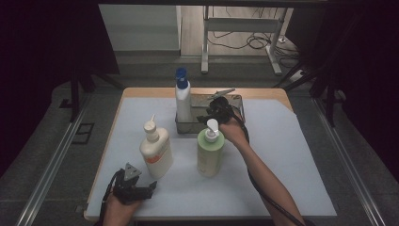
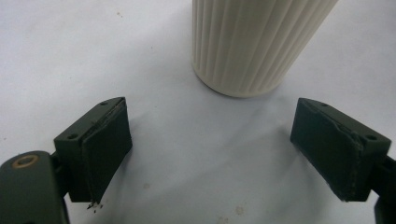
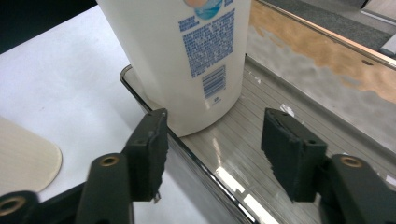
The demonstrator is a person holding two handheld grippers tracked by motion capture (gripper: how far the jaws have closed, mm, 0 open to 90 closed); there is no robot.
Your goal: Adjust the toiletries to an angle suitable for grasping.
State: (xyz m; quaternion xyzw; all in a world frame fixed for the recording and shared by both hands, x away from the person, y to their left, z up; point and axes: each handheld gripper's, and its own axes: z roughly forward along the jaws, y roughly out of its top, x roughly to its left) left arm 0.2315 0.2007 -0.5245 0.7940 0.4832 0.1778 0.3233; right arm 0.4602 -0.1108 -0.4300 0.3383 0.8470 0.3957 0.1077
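The right gripper [image 3: 212, 149] has its jaws apart with nothing between them, just short of the white bottle [image 3: 187, 56] standing in the metal tray [image 3: 280, 126]. The left gripper [image 2: 210, 149] gapes wide and empty before a ribbed cream bottle [image 2: 252, 42] on the mat [image 2: 70, 46].

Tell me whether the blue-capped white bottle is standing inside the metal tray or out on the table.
Inside, upright. The blue-capped white bottle stands in the metal tray at its left end; the right gripper view shows its base on the tray floor, behind the rim.
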